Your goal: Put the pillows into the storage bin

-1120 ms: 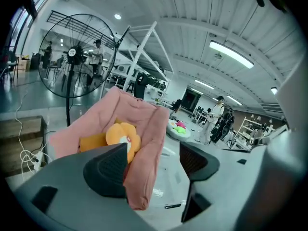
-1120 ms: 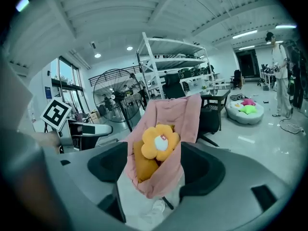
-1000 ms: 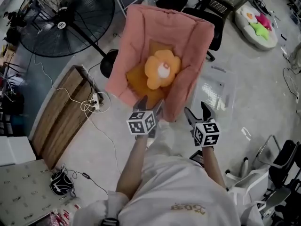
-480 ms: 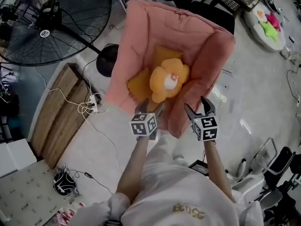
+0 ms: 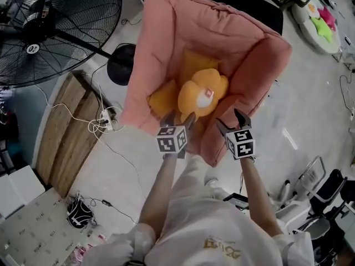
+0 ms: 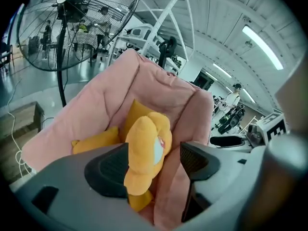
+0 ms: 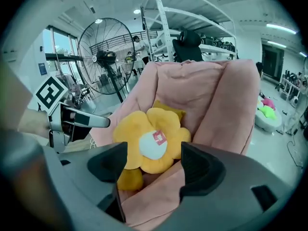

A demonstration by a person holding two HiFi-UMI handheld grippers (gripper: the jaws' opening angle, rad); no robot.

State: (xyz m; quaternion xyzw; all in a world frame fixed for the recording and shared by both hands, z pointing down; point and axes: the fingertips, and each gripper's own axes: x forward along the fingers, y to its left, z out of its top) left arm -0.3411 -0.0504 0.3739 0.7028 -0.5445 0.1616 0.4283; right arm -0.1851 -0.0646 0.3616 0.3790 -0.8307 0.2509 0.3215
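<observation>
Floor fan (image 5: 44, 26) stands at upper left of the head view, beside a wooden board (image 5: 61, 132) on the floor.

Pink padded seat (image 5: 166, 49) fills the centre, backrest and arms raised. A clear storage bin (image 5: 282, 112) sits on the floor just beside its right arm, faint and partly hidden.

Both pillows lie in the seat's hollow. The orange square pillow (image 5: 165, 98) is underneath, and the flower pillow (image 5: 204, 96), with its white centre and red tag, rests on top.

Left claw (image 5: 178, 119) is over the seat's front edge, jaws spread. The flower pillow shows edge-on between them, pads not pressing it.

Right claw (image 5: 230, 121) is just beside it, near the seat's right arm, also spread and pinching nothing.
</observation>
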